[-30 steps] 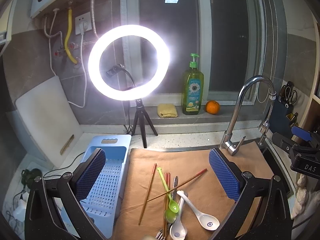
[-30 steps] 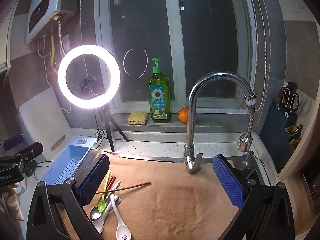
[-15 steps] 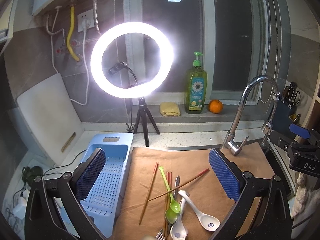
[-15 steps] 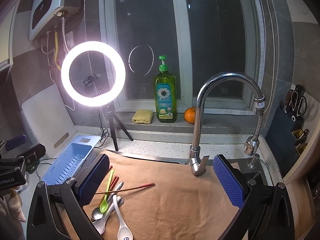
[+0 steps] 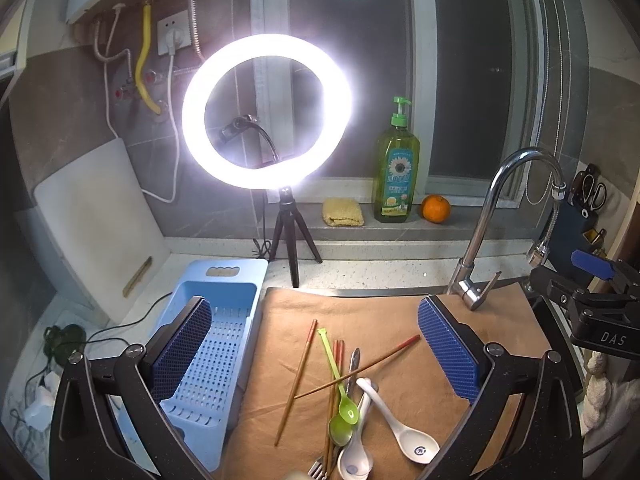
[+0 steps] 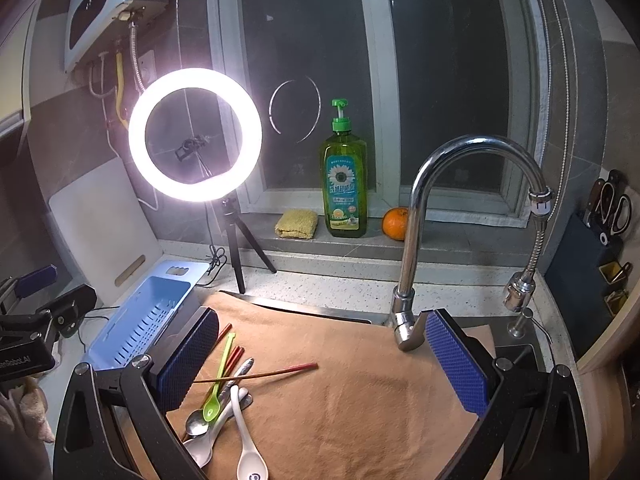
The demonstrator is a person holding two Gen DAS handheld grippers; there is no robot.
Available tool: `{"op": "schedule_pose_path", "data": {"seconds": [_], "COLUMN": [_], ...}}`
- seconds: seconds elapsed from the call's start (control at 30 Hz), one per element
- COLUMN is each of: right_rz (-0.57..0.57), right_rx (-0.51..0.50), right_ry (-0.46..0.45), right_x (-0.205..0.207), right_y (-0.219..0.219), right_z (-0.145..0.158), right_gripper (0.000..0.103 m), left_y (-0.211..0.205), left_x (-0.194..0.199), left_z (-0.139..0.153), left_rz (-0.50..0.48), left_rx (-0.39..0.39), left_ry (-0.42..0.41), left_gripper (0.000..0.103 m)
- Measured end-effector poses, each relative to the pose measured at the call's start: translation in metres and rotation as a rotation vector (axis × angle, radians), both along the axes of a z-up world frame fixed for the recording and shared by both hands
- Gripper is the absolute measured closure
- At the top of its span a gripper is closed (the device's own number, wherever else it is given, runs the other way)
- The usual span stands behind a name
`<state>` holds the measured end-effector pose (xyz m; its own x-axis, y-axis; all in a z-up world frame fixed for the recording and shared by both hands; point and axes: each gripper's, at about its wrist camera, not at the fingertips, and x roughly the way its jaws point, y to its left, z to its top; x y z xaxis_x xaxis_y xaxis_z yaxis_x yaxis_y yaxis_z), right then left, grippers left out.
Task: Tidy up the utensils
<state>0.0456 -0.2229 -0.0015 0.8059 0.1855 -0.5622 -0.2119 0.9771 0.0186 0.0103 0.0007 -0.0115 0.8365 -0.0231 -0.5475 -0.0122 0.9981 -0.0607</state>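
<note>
Both the left gripper (image 5: 314,350) and right gripper (image 6: 322,356) hover with jaws spread wide, empty. Slender wooden chopsticks (image 5: 297,380), a green plastic spoon (image 5: 339,384) and glossy white ceramic spoons (image 5: 394,420) lie jumbled on the tan cloth (image 5: 380,320), the perforated blue plastic tray (image 5: 216,356) just beside it at 9 o'clock.

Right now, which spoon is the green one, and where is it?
The green plastic spoon lies in the utensil pile on the brown cloth, its bowl over a metal spoon. The two ceramic spoons beside it are white.

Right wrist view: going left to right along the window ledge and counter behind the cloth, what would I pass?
Cutting board → ring light → yellow sponge → green soap bottle → orange → tap → scissors.
</note>
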Motion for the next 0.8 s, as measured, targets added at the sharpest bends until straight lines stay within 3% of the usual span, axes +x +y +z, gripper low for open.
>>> {"op": "schedule_pose_path", "data": {"seconds": [0.13, 0.37, 0.8], "right_rz": [0.051, 0.202, 0.397], "right_rx": [0.012, 0.042, -0.065], "right_ry": [0.000, 0.041, 0.287], "right_x": [0.004, 0.027, 0.063], "right_y": [0.000, 0.009, 0.034], "right_z": [-0.001, -0.006, -0.086], "right_gripper": [0.000, 0.000, 0.000], "left_y": [-0.003, -0.022, -0.056], "left_x": [-0.001, -0.013, -0.057], "left_z": [-0.004, -0.021, -0.091], "left_rz": [0.022, 0.087, 0.209], "left_rx": [-0.011, -0.023, -0.057], "left_ry": [-0.037, -0.005, 0.227], "left_gripper": [0.001, 0.001, 0.001]}}
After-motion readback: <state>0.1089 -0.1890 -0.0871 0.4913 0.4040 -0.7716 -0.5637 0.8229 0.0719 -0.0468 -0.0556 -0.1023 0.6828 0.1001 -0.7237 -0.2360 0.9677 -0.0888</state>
